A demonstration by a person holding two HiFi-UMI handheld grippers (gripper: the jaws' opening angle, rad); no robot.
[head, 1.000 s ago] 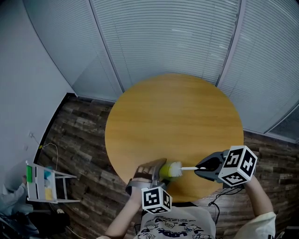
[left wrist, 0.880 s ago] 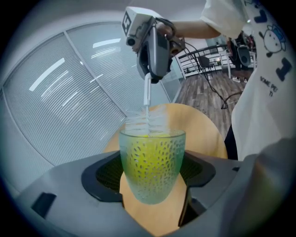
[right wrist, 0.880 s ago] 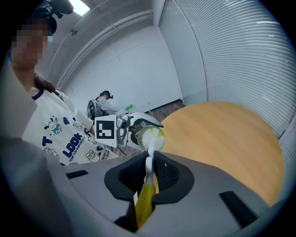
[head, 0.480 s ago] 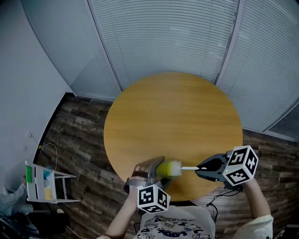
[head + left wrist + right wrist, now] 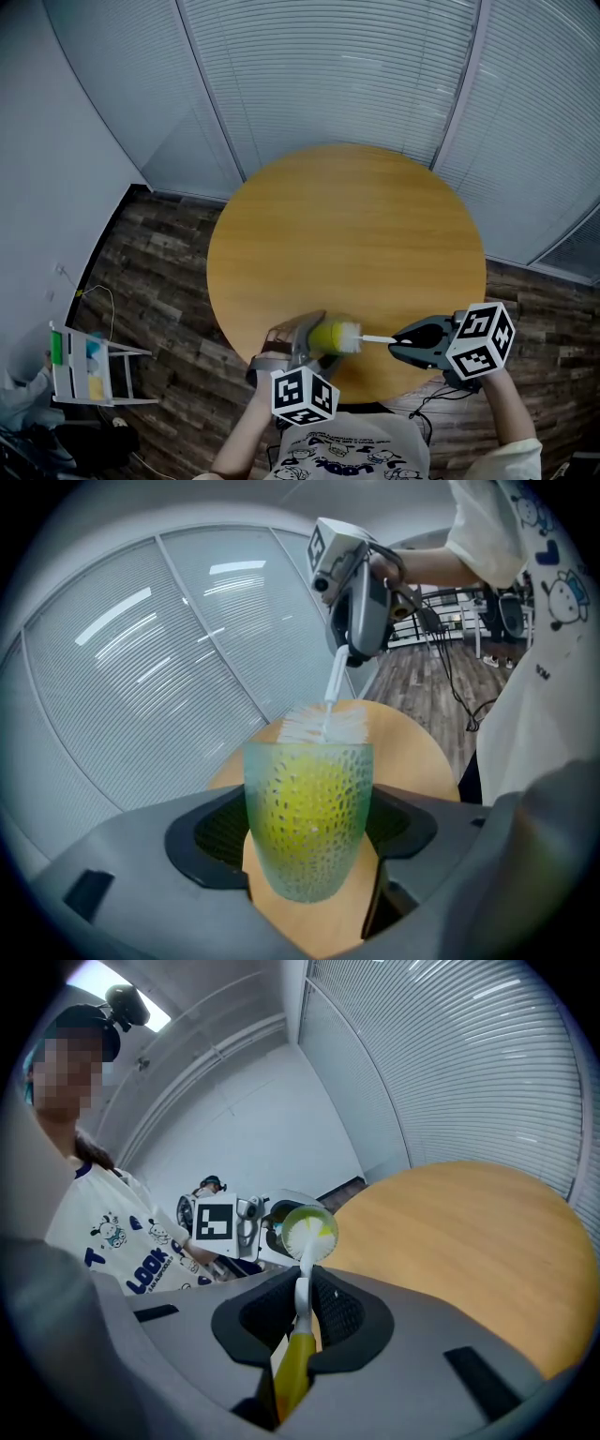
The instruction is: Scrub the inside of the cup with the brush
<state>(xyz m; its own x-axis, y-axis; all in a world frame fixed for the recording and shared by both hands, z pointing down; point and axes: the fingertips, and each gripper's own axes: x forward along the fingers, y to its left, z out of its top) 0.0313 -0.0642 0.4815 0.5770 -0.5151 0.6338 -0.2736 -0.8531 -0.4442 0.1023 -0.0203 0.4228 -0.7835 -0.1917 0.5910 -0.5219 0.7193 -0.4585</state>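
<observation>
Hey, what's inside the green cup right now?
The head of the brush sits inside the cup. Its yellow part shows through the translucent wall, and white bristles poke out past the rim. The cup's bottom, behind the yellow, cannot be seen.

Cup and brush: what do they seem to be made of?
The cup looks like frosted, translucent pale-green plastic, possibly glass: its wall is dimpled and something yellow inside shows through it. The brush seems to be plastic: a smooth white stem, a glossy yellow handle and fine white bristles, probably nylon.
</observation>
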